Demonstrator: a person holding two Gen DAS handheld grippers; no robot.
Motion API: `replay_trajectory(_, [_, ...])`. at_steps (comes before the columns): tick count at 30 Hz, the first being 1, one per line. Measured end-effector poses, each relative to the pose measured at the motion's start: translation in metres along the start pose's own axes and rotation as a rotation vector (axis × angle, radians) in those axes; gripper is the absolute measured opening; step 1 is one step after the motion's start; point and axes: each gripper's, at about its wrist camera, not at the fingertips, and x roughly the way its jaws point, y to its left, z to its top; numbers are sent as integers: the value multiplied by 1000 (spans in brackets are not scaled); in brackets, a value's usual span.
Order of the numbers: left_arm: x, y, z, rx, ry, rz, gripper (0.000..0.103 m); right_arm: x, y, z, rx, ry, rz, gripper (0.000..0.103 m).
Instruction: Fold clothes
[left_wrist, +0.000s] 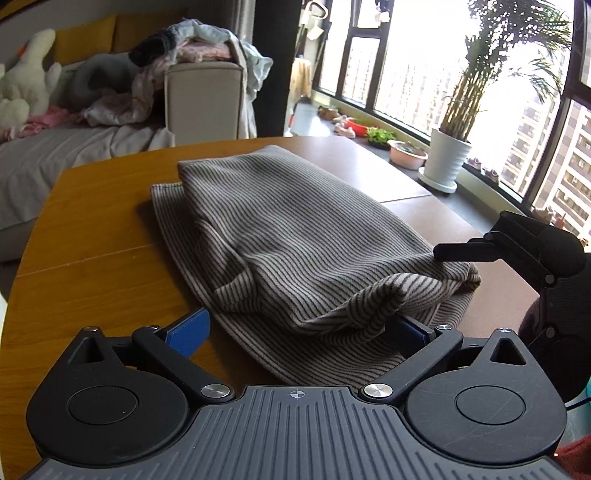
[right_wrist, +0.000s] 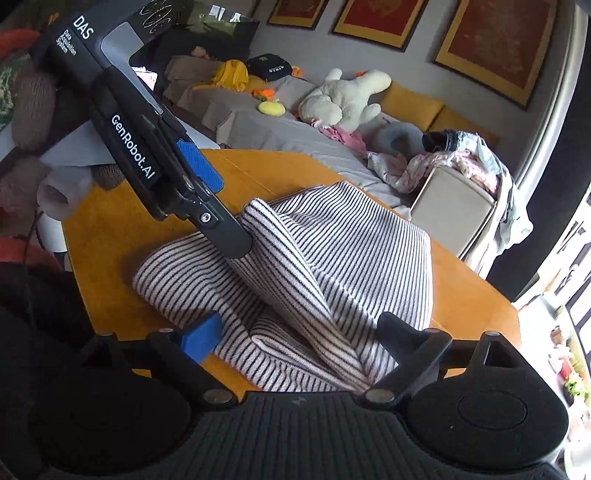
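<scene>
Left wrist view: the striped garment (left_wrist: 295, 236) lies on the wooden tabletop (left_wrist: 96, 221), reaching from the near edge toward the far edge by the window. It lies in at least two layers: an upper layer is doubled over a lower one, whose border shows along the left side and the near edge. The left gripper (left_wrist: 295, 328) sits at the near edge, jaws wide, with the raised near fold of cloth between its blue pads and not clamped. The right gripper (left_wrist: 454, 254) comes in from the right edge, its fingertip at the fold's right corner; whether it holds cloth there, I cannot tell from this view.

Right wrist view: here the right gripper (right_wrist: 299, 332) is seen with jaws wide, the cloth lying loose between its fingers at the near edge. The left gripper (right_wrist: 236, 236) reaches down from the upper left, one finger pushed into a raised ridge of the garment.

Judgement: both tools stand open at one fold line, which fits either just letting go of a laid fold or reaching for the next grasp.
</scene>
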Motion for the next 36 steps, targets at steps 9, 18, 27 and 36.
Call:
replay_trajectory(9, [3, 1, -1, -23, 11, -9, 103, 12, 5, 4, -45, -31, -38, 83])
replay_trajectory(18, [0, 1, -5, -13, 16, -10, 103, 3, -34, 7, 301, -1, 114, 48])
replay_trajectory(27, [-1, 17, -5, -62, 22, 41, 103, -17, -38, -4, 225, -18, 131, 75])
replay_trajectory(36, [-12, 29, 1, -87, 4, 70, 103, -23, -9, -18, -49, -16, 67, 86])
